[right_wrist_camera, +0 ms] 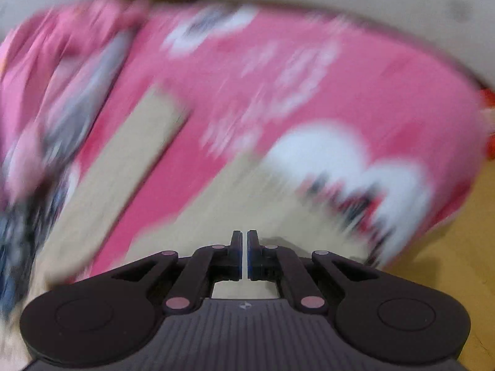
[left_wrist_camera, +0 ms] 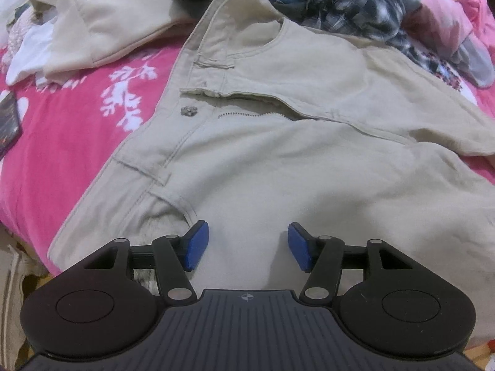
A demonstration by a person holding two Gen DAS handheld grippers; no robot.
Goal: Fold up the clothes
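Lying under parted left fingers (left_wrist_camera: 198, 245), beige trousers (left_wrist_camera: 278, 160); right view apparently blurred.

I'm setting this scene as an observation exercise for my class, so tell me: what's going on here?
Someone is folding laundry on a bed with a pink floral bedspread, working a hand-held gripper in each hand. The left hand-held gripper hovers open over a pair of beige trousers spread flat, fly unzipped, with nothing between its pads. The right hand-held gripper is shut; its view is motion-blurred, showing trouser legs on the bedspread. More clothes are piled beyond the waistband. Nothing looks folded yet.
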